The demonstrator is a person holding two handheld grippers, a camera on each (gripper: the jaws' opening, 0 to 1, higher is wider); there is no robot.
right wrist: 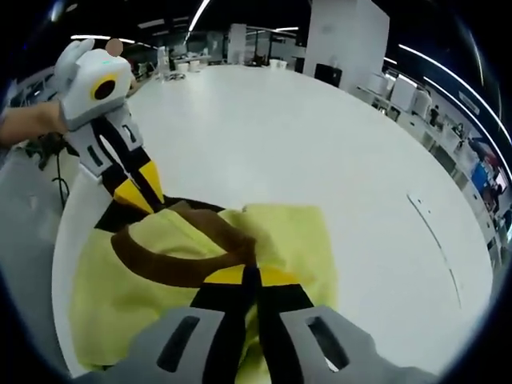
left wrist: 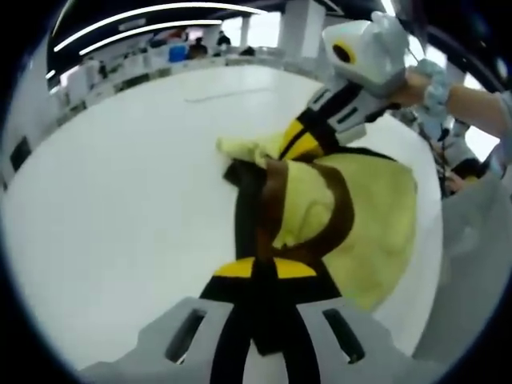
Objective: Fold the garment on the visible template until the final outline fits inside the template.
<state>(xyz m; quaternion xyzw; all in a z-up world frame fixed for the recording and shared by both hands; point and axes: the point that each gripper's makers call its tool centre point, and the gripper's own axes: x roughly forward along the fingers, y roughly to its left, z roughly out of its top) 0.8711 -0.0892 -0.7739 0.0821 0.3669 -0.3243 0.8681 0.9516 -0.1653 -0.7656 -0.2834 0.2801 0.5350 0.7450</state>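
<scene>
Garment (left wrist: 364, 216), yellow with brown trim, bears no legible writing.

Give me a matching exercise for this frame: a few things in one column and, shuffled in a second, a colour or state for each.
Things:
1. garment
2. band on the garment
3. table
4. left gripper

Colour or state:
A. white, bare surface
B. dark brown, curved strip
C. pale yellow, bunched up
D. shut on the fabric

Pairs: 1-C, 2-B, 3-A, 4-D

The right gripper is likewise shut on the garment. In the right gripper view the left gripper comes in from the upper left, its tips at the garment's edge.
</scene>
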